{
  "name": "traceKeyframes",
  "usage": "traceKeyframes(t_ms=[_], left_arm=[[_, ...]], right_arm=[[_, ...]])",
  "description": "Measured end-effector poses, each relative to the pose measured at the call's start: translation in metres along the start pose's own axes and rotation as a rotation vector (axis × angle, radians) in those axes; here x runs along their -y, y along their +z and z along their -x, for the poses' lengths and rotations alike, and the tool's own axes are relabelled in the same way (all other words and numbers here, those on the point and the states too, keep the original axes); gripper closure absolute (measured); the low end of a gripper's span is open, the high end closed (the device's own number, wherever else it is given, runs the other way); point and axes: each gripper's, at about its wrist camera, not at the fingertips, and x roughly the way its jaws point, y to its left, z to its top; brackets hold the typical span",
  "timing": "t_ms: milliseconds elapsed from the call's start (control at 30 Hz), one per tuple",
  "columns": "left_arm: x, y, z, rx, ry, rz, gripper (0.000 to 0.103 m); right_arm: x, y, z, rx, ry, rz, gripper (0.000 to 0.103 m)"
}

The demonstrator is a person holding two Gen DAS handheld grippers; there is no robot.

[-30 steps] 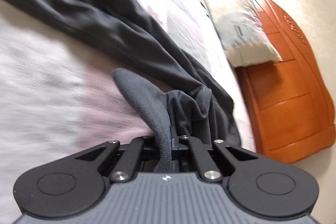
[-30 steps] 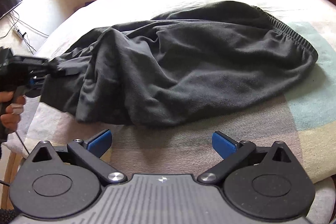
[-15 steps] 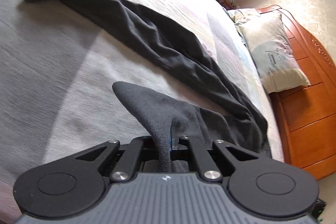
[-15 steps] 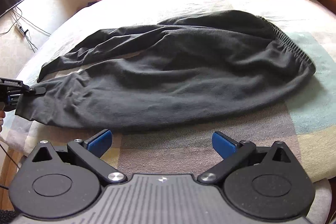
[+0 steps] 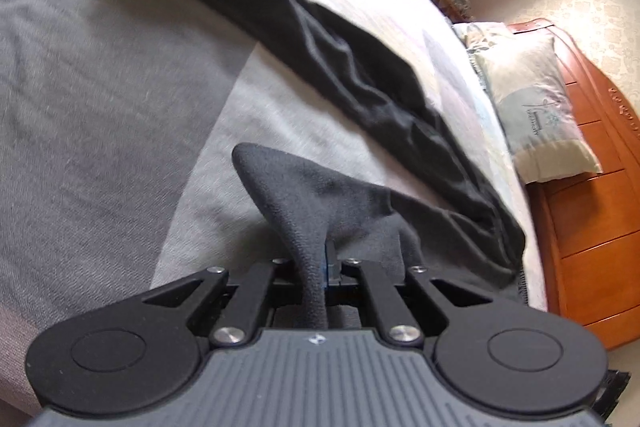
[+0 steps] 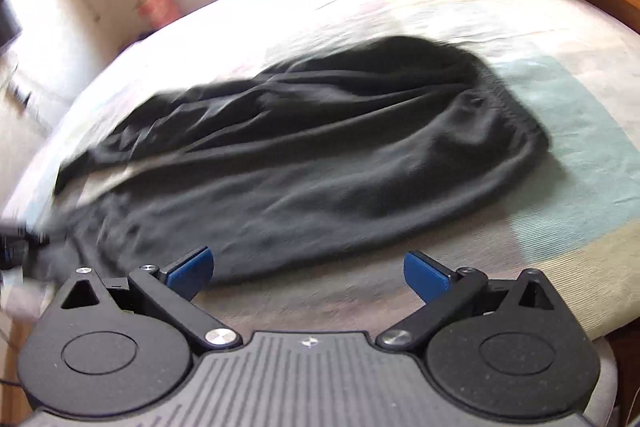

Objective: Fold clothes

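Trousers (image 6: 320,163): dark matt fleecy cloth, nubbly where pinched at 6 o'clock in left view. Bed cover (image 5: 100,99): ribbed woven cloth, matt. Pillow (image 5: 536,107): smooth pale fabric. Headboard (image 5: 592,219) at 3 o'clock: glossy orange wood. Right gripper (image 6: 307,271): matt black plastic, blue pads, shiny metal screws.

The left wrist view looks down, close over the striped bedspread (image 5: 120,99), toward the orange wooden headboard (image 5: 592,227); the right wrist view faces across the bed from its near edge; both share the dark grey fleece trousers (image 5: 360,87) (image 6: 320,163)
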Motion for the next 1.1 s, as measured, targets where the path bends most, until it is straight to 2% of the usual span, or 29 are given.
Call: traceKeyframes(t_ms=[100,233,333,400,500,667,733,800,833,867,900,933,1000,1100], left_arm=[[0.006,0.000,-0.007,-0.023,0.039,-0.033,0.096],[0.017,0.003,-0.002,-0.004,0.053,-0.082,0.098],[0.019,0.005,0.005,0.027,0.041,-0.061,0.099],[0.018,0.006,0.008,0.017,0.024,-0.039,0.099],[0.016,0.007,0.013,-0.004,0.064,-0.025,0.095],[0.019,0.012,0.049,0.054,0.159,-0.052,0.096],[0.030,0.018,0.060,0.071,0.175,-0.093,0.091],[0.047,0.023,0.060,0.075,0.168,-0.145,0.074],[0.057,0.025,0.059,0.076,0.163,-0.172,0.069],[0.068,0.026,0.050,0.063,0.148,-0.200,0.059],[0.080,0.025,0.038,0.042,0.127,-0.230,0.056],[0.093,0.025,0.026,0.022,0.106,-0.260,0.056],[0.117,0.024,0.001,-0.020,0.063,-0.319,0.055],[0.150,0.016,-0.047,-0.101,-0.004,-0.390,0.052]], right_arm=[[0.030,0.010,0.000,0.035,-0.032,-0.087,0.000],[0.056,0.014,0.004,0.074,-0.067,-0.153,0.000],[0.073,0.015,-0.002,0.076,-0.082,-0.198,0.000],[0.083,0.017,-0.007,0.071,-0.107,-0.221,0.000],[0.089,0.020,-0.007,0.086,-0.119,-0.216,0.000],[0.097,0.040,0.000,0.123,-0.134,-0.151,0.000],[0.097,0.057,0.000,0.134,-0.134,-0.102,0.002],[0.094,0.076,-0.003,0.148,-0.129,-0.038,0.006],[0.092,0.087,-0.006,0.151,-0.114,-0.006,0.009],[0.090,0.099,-0.013,0.149,-0.099,0.025,0.018],[0.088,0.111,-0.019,0.146,-0.083,0.056,0.027],[0.086,0.124,-0.026,0.142,-0.068,0.086,0.031],[0.083,0.146,-0.044,0.120,-0.052,0.131,0.046],[0.080,0.173,-0.071,0.097,-0.038,0.196,0.047]])
